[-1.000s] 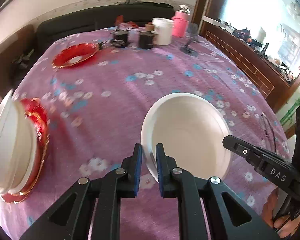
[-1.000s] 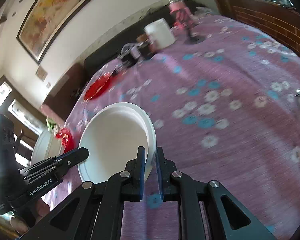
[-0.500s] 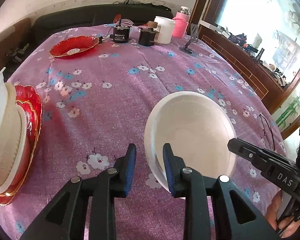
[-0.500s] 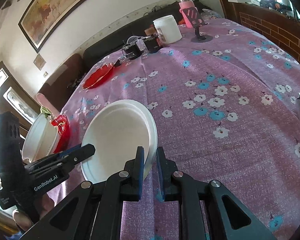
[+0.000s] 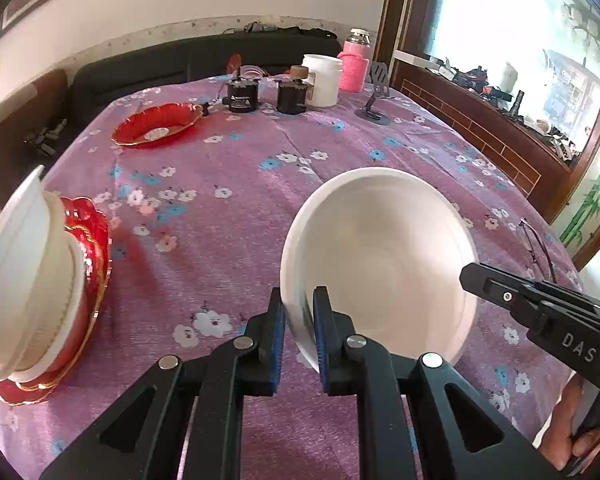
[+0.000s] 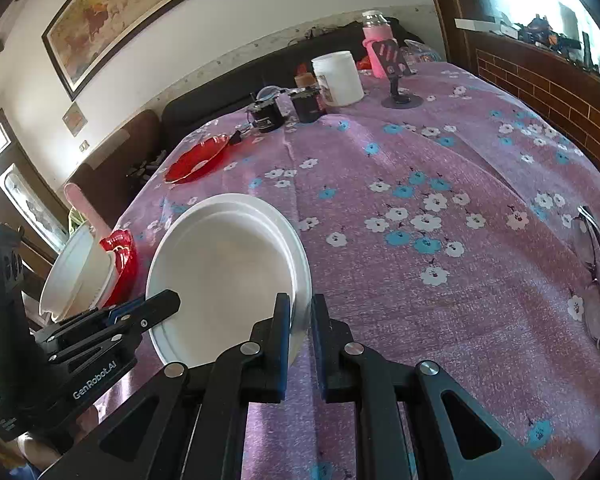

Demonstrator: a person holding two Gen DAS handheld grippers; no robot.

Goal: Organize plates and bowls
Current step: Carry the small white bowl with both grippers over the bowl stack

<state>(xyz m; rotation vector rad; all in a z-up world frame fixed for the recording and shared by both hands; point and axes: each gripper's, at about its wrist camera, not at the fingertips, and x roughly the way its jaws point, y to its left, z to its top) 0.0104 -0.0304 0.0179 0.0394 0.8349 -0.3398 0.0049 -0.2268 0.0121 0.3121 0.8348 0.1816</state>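
Table [image 5: 236, 208] is covered by a purple floral cloth; likely soft and wrinkle-prone, so sliding a dish over it is judged poor practice — lifting is preferred.

Stack at the left edge [image 5: 40, 280]: white bowls nested and tilted on red scalloped plates. Judged unstable; anything added should be lowered flat, not dropped.

White bowl [image 5: 380, 264] is seen near the front of the table, between both tools, apparently tipped up off the cloth. Thin wall, stepped rim; looks like light foam or plastic, though the material cannot be confirmed. Judged stiff enough at the rim, easily dented by excess squeeze, smooth and likely slippery.

Red plate [image 5: 158, 124] is left far back, well apart, near the black jars.

Left gripper [image 5: 299, 316]: fingers narrow, rim caught between the blue pads on the bowl's left side. Right gripper [image 6: 300, 320]: fingers narrow, clamped on the opposite rim. Rim is judged the correct hold point; grip deeper, keep force light.
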